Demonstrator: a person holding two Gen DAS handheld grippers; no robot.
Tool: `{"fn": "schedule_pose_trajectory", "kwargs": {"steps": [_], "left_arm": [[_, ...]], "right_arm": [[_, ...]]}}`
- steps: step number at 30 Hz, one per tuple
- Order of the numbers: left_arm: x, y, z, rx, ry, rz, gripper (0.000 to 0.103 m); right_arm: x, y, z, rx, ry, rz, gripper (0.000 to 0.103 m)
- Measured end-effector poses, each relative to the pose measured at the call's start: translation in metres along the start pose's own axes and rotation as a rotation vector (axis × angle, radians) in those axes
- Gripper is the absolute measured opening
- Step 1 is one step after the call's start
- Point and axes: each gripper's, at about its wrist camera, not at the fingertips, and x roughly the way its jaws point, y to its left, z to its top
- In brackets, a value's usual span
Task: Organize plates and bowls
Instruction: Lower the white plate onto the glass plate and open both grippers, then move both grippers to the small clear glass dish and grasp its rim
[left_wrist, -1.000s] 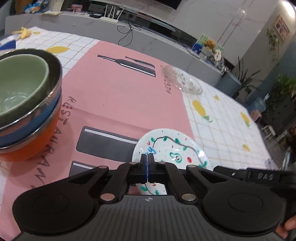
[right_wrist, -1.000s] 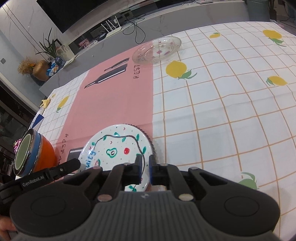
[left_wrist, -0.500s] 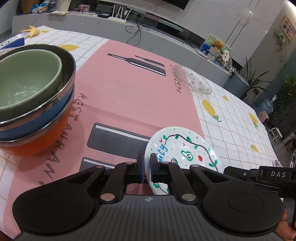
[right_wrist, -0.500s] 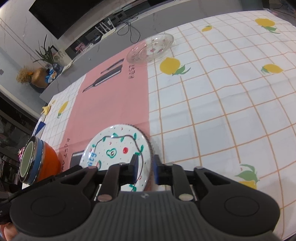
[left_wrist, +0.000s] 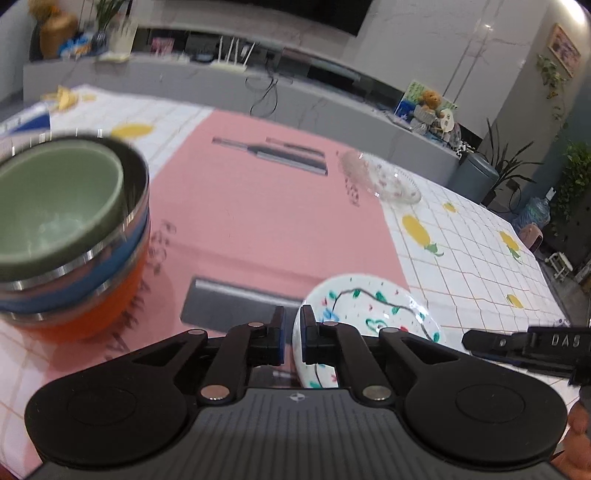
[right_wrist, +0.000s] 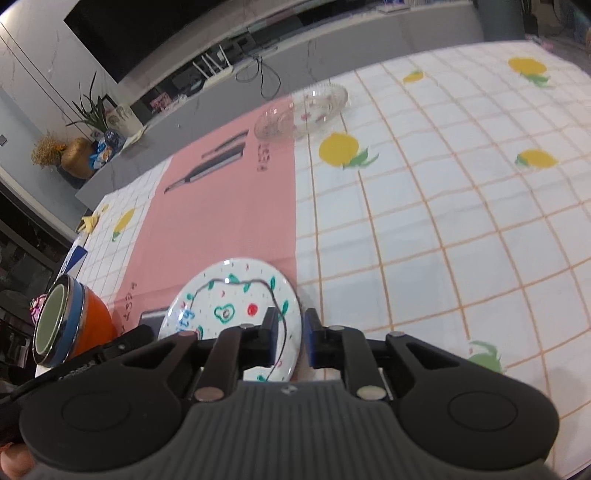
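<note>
A white plate with green and red drawings (left_wrist: 373, 314) (right_wrist: 236, 310) is tilted near the table's front edge. My left gripper (left_wrist: 291, 332) stands slightly open at the plate's left rim. My right gripper (right_wrist: 290, 332) stands open around the plate's right rim. A stack of bowls (left_wrist: 70, 236) (right_wrist: 70, 325), green inside steel, blue and orange, stands at the left. A clear glass plate (left_wrist: 380, 177) (right_wrist: 303, 110) lies far across the table.
A pink placemat (left_wrist: 258, 221) with printed cutlery covers the middle of a white checked tablecloth with lemons (right_wrist: 443, 203). A grey counter (left_wrist: 221, 85) with cables and plants runs behind the table.
Both grippers have opened from shut. The right gripper's jaws have widened around the plate's rim. The plate sits more tilted and both views have shifted slightly.
</note>
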Motion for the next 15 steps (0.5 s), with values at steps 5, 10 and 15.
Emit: {"fn": "schedule_pose_trajectory", "kwargs": {"steps": [5,10,15], "left_arm": [[-0.007,-0.014,0.011,0.054,-0.017,-0.022,0.013],[-0.009,-0.033,0.032,0.089,-0.076,-0.021,0.014],[-0.001,-0.058,0.053,0.113,-0.134,0.033,0.015]], "right_arm": [[-0.005,0.007,0.014,-0.08,-0.083,-0.073,0.034],[-0.015,0.013,0.031,-0.111,-0.247,-0.163,0.074],[-0.011,0.016,0.056,-0.14,-0.378,-0.265,0.074]]}}
